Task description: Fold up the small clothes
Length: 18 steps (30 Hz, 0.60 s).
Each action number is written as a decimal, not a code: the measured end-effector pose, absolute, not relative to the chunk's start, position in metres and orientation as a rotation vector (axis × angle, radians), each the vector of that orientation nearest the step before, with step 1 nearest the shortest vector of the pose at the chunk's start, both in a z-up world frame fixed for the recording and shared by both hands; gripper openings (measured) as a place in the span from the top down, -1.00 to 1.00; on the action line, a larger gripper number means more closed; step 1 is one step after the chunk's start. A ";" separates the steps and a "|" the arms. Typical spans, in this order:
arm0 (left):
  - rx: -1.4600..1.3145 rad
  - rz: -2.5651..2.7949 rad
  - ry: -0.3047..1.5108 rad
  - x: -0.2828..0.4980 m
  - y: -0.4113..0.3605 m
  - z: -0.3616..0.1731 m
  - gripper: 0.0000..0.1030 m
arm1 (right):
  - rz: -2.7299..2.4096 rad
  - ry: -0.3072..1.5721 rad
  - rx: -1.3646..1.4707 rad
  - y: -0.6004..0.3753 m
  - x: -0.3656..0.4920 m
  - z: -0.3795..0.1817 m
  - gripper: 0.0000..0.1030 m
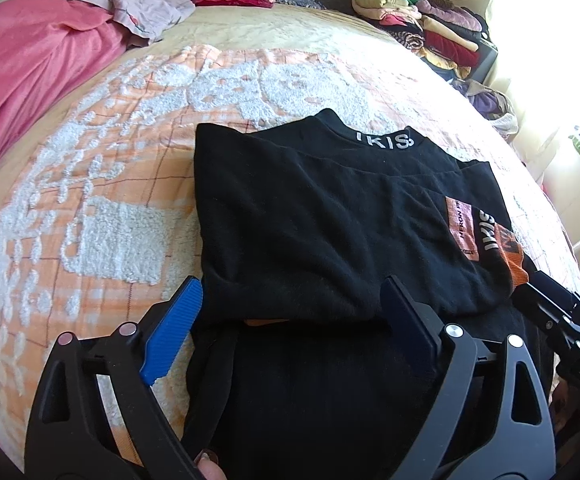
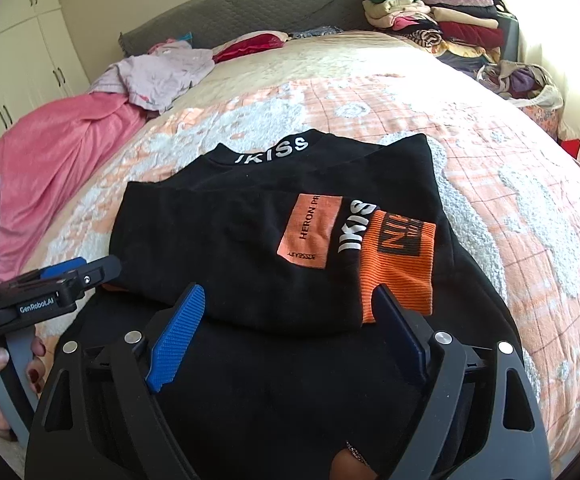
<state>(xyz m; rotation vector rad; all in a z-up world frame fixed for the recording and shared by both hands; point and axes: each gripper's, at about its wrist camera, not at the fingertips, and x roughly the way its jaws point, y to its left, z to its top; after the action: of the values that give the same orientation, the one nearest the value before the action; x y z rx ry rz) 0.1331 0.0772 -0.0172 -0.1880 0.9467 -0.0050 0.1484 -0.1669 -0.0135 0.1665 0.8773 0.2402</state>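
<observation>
A black top (image 1: 322, 208) with white lettering on its collar and orange patches lies folded on the orange and white bedspread (image 1: 90, 200). My left gripper (image 1: 292, 286) stands open over the top's near left edge, and no fold is pinched between its blue pads. In the right wrist view the same black top (image 2: 218, 232) fills the middle, its orange cuff (image 2: 398, 264) lying on top. My right gripper (image 2: 289, 294) is open above the near right edge, just short of that cuff. The left gripper (image 2: 90, 270) shows at the left, held by a hand.
A pink blanket (image 1: 30, 60) and a crumpled lilac garment (image 1: 138, 4) lie at the bed's far left. A stack of folded clothes (image 2: 442, 12) stands at the far right by the grey headboard (image 2: 250, 4). White wardrobe doors (image 2: 18, 52) are at the left.
</observation>
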 end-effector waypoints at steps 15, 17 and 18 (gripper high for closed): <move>-0.169 0.011 0.902 0.115 0.073 0.003 -0.82 | 0.223 0.826 0.189 -0.176 0.132 0.006 -0.80; -0.170 0.010 0.894 0.113 0.073 0.006 -0.82 | 0.222 0.819 0.189 -0.177 0.130 0.010 -0.80; -0.169 0.011 0.892 0.111 0.072 0.008 -0.82 | 0.223 0.814 0.190 -0.178 0.128 0.011 -0.80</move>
<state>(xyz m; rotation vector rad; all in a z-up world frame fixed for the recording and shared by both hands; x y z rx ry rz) 0.1114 0.0720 0.0075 -0.1693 0.8916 0.0110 0.1280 -0.1782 0.0112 0.1898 0.8142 0.2233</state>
